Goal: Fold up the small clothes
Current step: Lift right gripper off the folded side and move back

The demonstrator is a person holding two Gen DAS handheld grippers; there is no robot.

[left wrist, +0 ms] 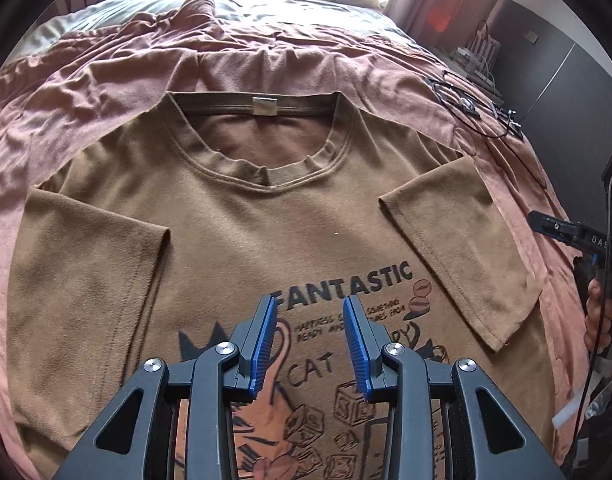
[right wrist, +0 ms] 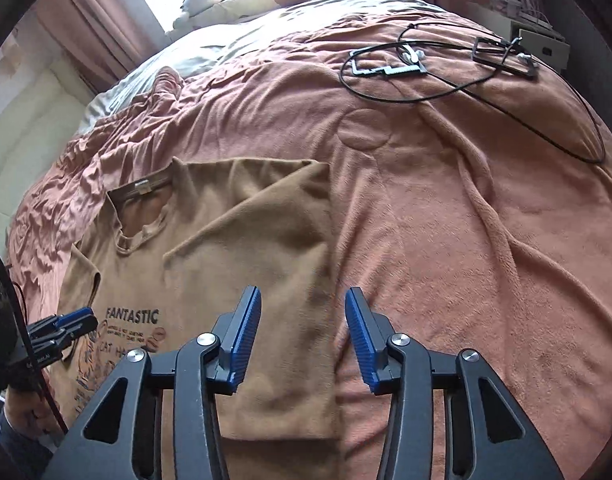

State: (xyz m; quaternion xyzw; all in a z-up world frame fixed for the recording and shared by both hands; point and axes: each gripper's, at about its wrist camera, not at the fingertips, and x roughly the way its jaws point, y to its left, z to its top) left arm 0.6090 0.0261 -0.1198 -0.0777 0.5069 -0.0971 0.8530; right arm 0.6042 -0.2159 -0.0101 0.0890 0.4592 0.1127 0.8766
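A brown T-shirt [left wrist: 234, 216] lies face up on a bed, spread over a rumpled pink blanket [right wrist: 445, 220]. Its print reads "FANTASTIC" above a cartoon cat and some blocks, and the neck label [left wrist: 264, 105] shows inside the collar at the far end. Both short sleeves are folded in over the chest: the left sleeve [left wrist: 94, 264] lies flat along one side, the right sleeve [left wrist: 461, 248] lies slanted across the other, near the lettering.

The left gripper [left wrist: 309, 346] hangs over the middle of the print, its blue-padded jaws partly apart with nothing between them — only the shirt's drawing shows through the gap. In the right wrist view the same tool appears at the left edge, low over the printed area.

The right gripper [right wrist: 302, 338] is over the shirt's folded right edge, where brown cloth meets the blanket; its jaws also stand partly apart and empty, one finger above the shirt and the other above the blanket. From the left wrist view only part of it shows at the right border, with the person's hand [left wrist: 595, 316] around its handle.

Near the far corner of the bed lie a black cable [right wrist: 465, 96] and small metal frames [right wrist: 501, 56] — well apart from the shirt
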